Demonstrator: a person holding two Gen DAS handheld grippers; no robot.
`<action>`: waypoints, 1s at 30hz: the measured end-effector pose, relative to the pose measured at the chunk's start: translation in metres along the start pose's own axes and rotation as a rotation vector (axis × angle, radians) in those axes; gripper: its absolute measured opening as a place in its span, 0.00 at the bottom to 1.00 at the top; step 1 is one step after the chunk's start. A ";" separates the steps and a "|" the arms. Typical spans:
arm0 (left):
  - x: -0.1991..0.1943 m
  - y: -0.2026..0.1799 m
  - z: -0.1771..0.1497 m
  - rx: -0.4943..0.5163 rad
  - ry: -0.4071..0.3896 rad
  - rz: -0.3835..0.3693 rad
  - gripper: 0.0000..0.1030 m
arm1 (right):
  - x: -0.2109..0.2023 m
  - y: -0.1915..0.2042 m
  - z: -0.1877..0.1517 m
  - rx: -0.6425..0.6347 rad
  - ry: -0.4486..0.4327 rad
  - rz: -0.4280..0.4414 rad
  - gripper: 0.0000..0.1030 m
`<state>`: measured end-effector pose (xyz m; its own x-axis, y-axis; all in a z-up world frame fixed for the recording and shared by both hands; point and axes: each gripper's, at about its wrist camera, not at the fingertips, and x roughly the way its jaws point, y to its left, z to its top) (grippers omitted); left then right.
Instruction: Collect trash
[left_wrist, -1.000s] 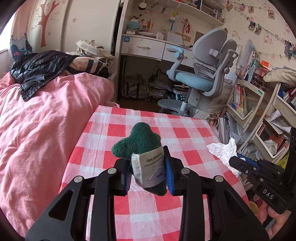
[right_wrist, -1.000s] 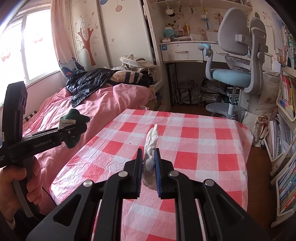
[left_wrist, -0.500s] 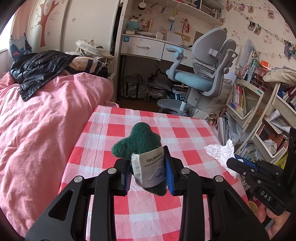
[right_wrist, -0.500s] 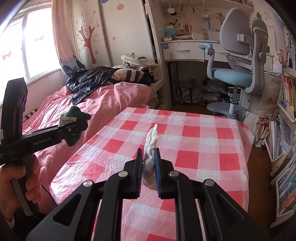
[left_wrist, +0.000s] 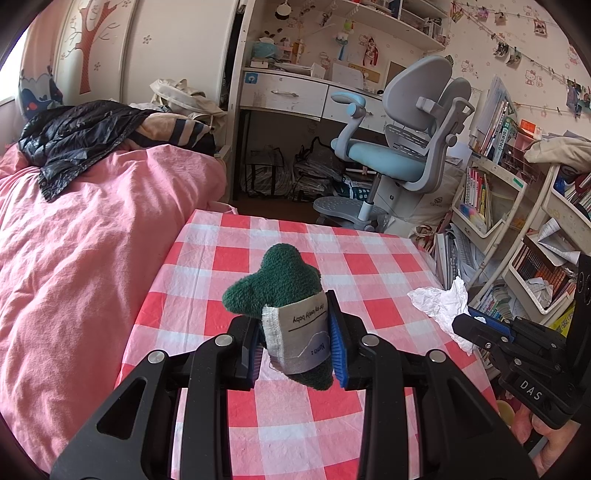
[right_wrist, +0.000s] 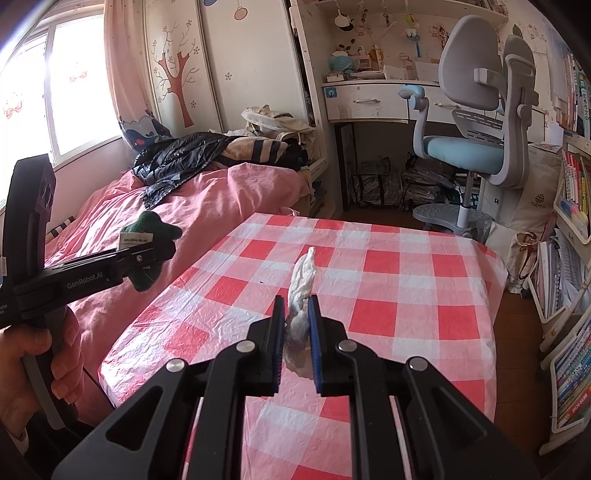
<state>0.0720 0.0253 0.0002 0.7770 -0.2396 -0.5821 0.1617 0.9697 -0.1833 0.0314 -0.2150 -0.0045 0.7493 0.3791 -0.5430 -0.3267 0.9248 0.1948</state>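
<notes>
Trash, two pieces, both already off the checked table (right_wrist: 406, 280) and carried in the air above it. At left we record a green plush scrap (left_wrist: 280, 291) with a white sewn label, clamped across its lower body by the left gripper (left_wrist: 295, 354); jaws narrow, pads pressing both sides, its lobes pointing up and away. At right we record a crumpled white tissue (right_wrist: 301, 291), long axis running away from us, pinched near its lower end by the right gripper (right_wrist: 297, 343), jaws almost fully closed on it. No bin appears in either view; we judge that the coming move depends on finding one.
</notes>
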 end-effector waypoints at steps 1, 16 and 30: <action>0.000 0.000 0.000 0.000 0.000 0.000 0.28 | 0.000 0.000 0.000 0.000 0.000 0.000 0.14; 0.000 0.000 0.000 0.000 0.000 0.000 0.28 | 0.000 0.000 0.000 0.000 0.000 0.000 0.14; 0.004 -0.002 -0.003 0.003 0.008 0.004 0.28 | 0.000 0.000 0.000 -0.001 -0.001 0.000 0.14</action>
<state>0.0731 0.0225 -0.0043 0.7726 -0.2359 -0.5894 0.1605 0.9708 -0.1782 0.0315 -0.2145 -0.0042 0.7501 0.3791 -0.5418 -0.3273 0.9248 0.1939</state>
